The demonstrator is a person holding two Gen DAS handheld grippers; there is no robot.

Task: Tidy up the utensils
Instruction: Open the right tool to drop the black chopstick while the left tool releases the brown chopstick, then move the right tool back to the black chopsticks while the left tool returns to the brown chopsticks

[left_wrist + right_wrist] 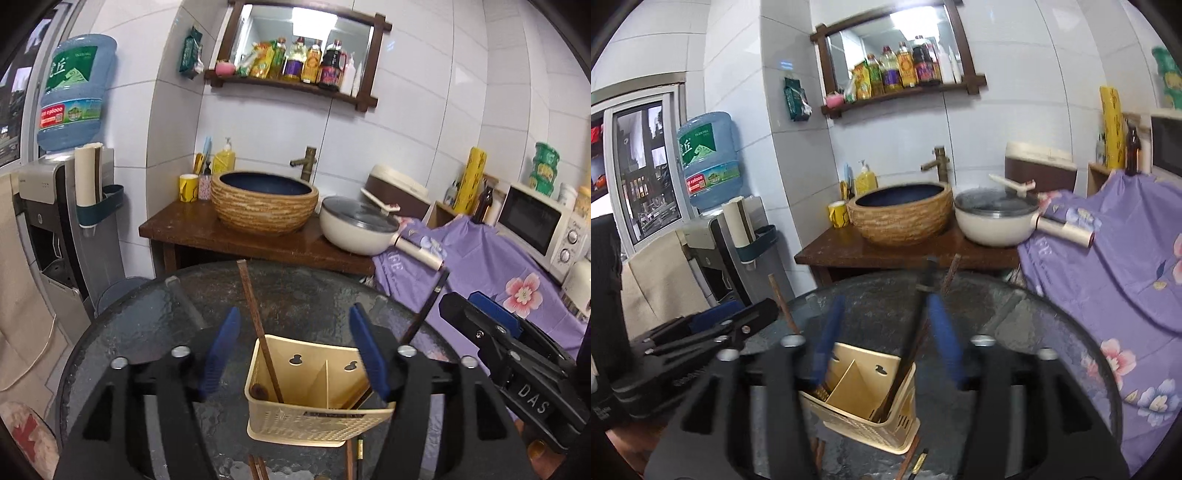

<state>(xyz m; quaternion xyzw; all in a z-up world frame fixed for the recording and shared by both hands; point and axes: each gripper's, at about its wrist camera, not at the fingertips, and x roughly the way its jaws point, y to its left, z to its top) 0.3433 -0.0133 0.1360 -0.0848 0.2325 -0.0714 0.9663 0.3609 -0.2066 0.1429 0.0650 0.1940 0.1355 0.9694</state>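
A cream plastic utensil holder point(317, 402) with two compartments stands on the dark round glass table point(147, 332). A brown chopstick point(255, 314) leans in its left compartment; dark chopsticks point(424, 310) lean in the right one. My left gripper point(295, 354) is open, its blue pads on either side of the holder and above it. In the right wrist view the holder point(864, 406) sits below my right gripper point(886, 339), which is open with the dark chopsticks point(908, 350) between its fingers, not clamped. More chopsticks point(258, 467) lie on the table near the holder.
Behind the table stands a wooden counter point(236, 236) with a basin sink point(264, 201) and a white pan point(358, 225). A purple flowered cloth point(491, 266) covers the surface at right, with a microwave point(539, 225). A water dispenser point(62, 206) stands at left.
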